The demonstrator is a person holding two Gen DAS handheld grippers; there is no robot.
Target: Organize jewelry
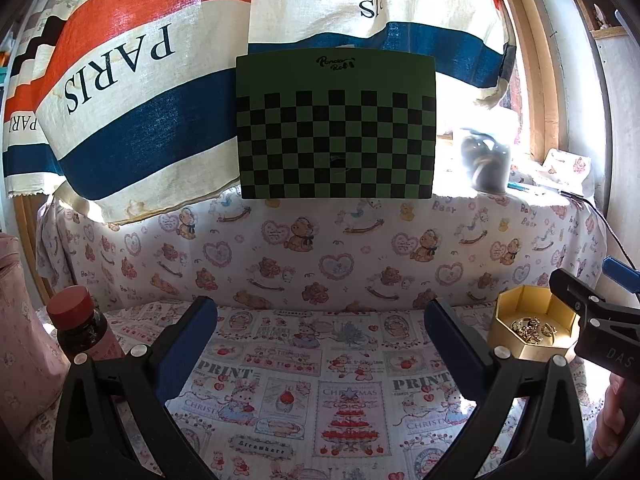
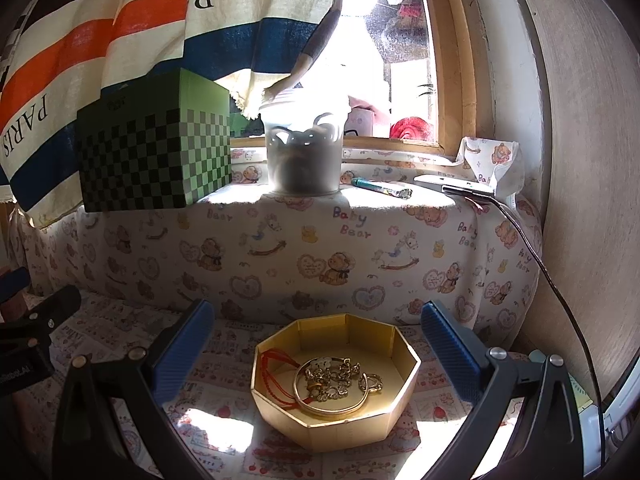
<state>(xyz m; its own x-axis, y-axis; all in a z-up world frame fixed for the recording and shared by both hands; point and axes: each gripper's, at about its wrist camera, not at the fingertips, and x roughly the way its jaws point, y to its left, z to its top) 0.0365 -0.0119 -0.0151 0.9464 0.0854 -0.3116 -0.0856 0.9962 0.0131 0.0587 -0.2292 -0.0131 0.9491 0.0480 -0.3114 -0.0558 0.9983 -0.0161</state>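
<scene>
A gold octagonal box [image 2: 352,332] sits on the patterned cloth between my right gripper's open fingers. It holds gold jewelry [image 2: 336,376]: a bangle, chain pieces, a ring and a red cord [image 2: 276,368]. My right gripper [image 2: 318,354] is open and empty, just in front of the box. My left gripper [image 1: 320,344] is open and empty over bare cloth. In the left wrist view the box [image 1: 532,328] lies to the right, with the right gripper [image 1: 588,312] beside it.
A green checkered box [image 1: 336,128] and a frosted jar [image 2: 304,156] stand on the raised ledge behind. A pen [image 2: 380,188], a phone [image 2: 456,186] and a cable lie there. A red-capped bottle [image 1: 80,328] stands at left. A striped curtain hangs above.
</scene>
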